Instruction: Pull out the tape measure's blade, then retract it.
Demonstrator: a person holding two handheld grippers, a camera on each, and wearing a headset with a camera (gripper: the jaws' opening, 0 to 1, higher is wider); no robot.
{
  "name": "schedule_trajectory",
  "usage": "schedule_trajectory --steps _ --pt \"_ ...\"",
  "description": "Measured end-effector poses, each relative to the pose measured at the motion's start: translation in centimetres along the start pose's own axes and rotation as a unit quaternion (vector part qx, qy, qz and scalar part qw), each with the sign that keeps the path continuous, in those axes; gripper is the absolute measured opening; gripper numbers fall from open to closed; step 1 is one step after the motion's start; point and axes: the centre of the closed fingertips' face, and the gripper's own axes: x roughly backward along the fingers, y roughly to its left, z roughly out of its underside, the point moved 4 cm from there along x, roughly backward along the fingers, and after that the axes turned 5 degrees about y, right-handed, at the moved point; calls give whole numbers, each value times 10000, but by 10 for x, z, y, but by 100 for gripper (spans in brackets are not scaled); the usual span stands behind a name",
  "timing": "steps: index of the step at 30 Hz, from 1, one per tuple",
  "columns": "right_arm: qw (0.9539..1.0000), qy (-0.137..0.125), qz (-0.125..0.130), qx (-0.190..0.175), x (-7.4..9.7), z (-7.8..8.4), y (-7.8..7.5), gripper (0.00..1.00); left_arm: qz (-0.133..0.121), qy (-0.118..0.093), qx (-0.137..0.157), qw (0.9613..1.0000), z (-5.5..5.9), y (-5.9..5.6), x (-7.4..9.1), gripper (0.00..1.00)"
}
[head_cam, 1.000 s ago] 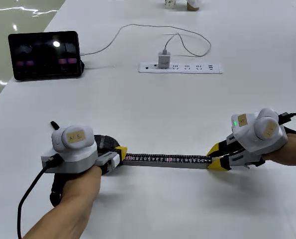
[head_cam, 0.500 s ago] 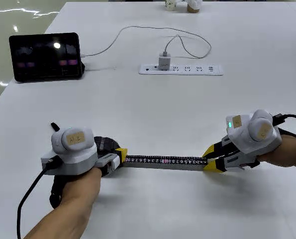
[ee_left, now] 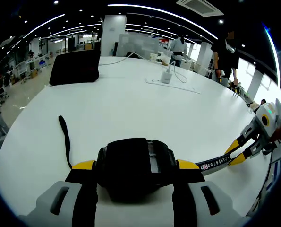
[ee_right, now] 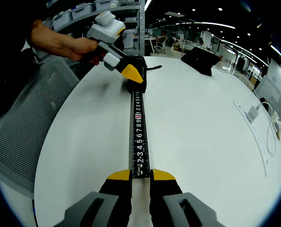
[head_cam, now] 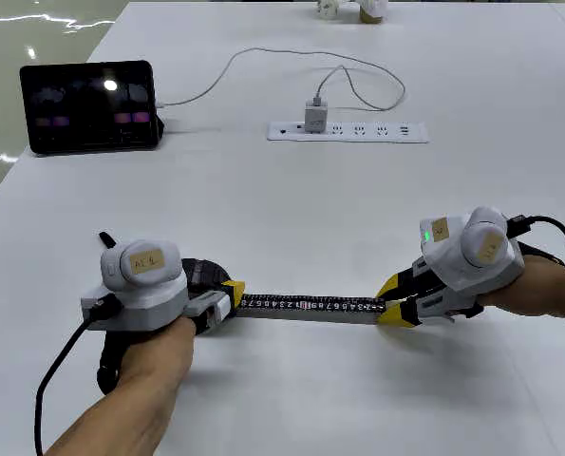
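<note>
tape measure [head_cam: 202,275], a black case, is clamped between the yellow tips of the left gripper [ee_left: 135,165] and is held low on the white table [head_cam: 291,218]. its blade [ee_right: 139,137] is drawn out flat along the table, numbers up, and its end is pinched by the closed jaws of the right gripper [ee_right: 140,176]. a tablet [head_cam: 87,104] and a power strip [head_cam: 347,130] are seen farther back.
</note>
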Motion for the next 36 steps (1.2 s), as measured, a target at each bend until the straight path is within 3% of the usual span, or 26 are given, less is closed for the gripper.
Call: schedule_trajectory --steps 36 --pt "9999 -40 -81 63 -18 -25 -1 11 11 6 34 10000 0 0 2 59"
